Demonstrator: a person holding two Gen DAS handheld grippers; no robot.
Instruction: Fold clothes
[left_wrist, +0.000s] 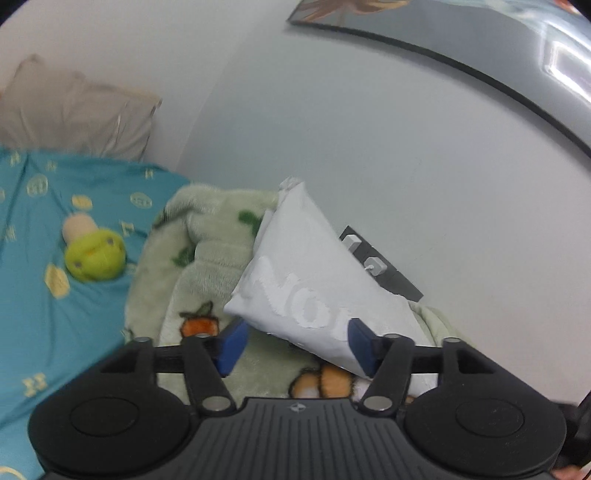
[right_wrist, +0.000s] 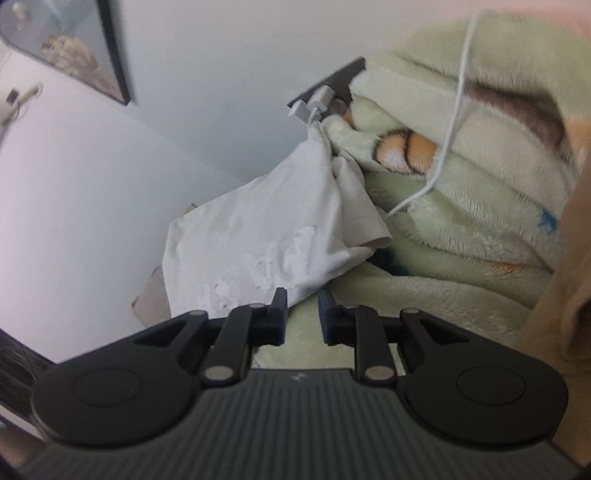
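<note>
A white garment with raised white lettering (left_wrist: 314, 273) lies bunched against the wall on a pale green fleece blanket (left_wrist: 207, 258). My left gripper (left_wrist: 295, 343) is open, its blue fingers spread just in front of the garment's lower edge, holding nothing. In the right wrist view the same white garment (right_wrist: 258, 236) hangs from near a wall socket down over the green blanket (right_wrist: 461, 206). My right gripper (right_wrist: 303, 314) is partly open with a narrow gap, just below the garment's lower edge, empty.
A teal patterned bedsheet (left_wrist: 55, 295) carries a green plush toy (left_wrist: 94, 254) and a beige pillow (left_wrist: 74, 114). A dark socket strip with white plugs (left_wrist: 376, 262) sits on the wall; a white cable (right_wrist: 450, 129) drapes over the blanket. A framed picture (left_wrist: 480, 48) hangs above.
</note>
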